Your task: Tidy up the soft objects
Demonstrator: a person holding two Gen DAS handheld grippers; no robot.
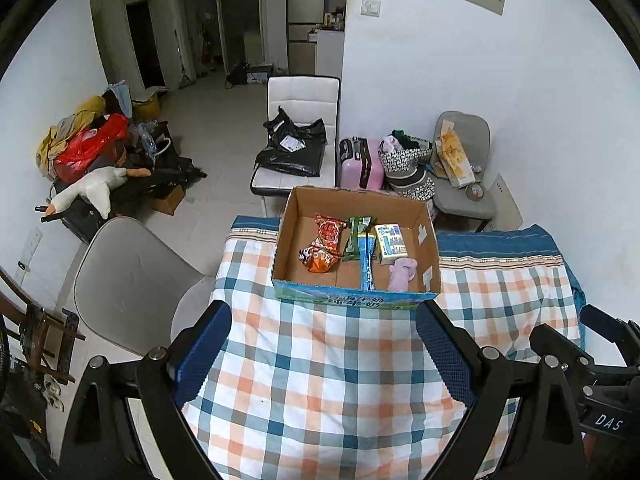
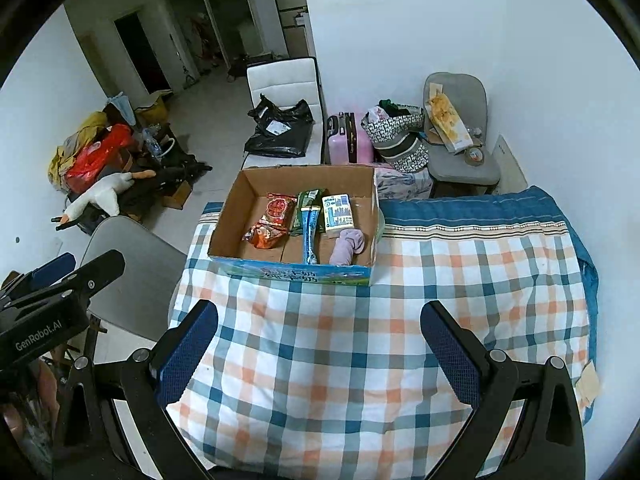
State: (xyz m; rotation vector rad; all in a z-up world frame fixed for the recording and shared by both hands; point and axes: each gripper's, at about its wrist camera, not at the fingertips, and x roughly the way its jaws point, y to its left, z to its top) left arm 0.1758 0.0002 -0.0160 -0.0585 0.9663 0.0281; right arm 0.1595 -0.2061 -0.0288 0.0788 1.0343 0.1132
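Observation:
An open cardboard box (image 1: 428, 248) (image 2: 228, 216) stands at the far side of a table covered with a checked cloth (image 1: 320, 380) (image 2: 340, 360). Inside lie two red and orange snack packs (image 1: 322, 248) (image 2: 272, 220), a green pack (image 1: 356, 236) (image 2: 306, 204), a long blue pack (image 1: 366, 264) (image 2: 310, 236), a tissue pack (image 1: 392, 242) (image 2: 339, 210) and a rolled lilac cloth (image 1: 402, 274) (image 2: 347, 250). My left gripper (image 1: 324, 328) and right gripper (image 2: 320, 328) are both open and empty, held above the cloth, short of the box.
A grey chair (image 1: 132, 280) (image 2: 132, 272) stands at the table's left. Behind the box are a white chair with a black bag (image 1: 294, 144) (image 2: 280, 128), a pink suitcase (image 1: 360, 164) (image 2: 344, 140) and a second grey chair (image 1: 464, 184) (image 2: 460, 148). Bags and a plush goose (image 1: 88, 188) (image 2: 100, 196) lie on the floor.

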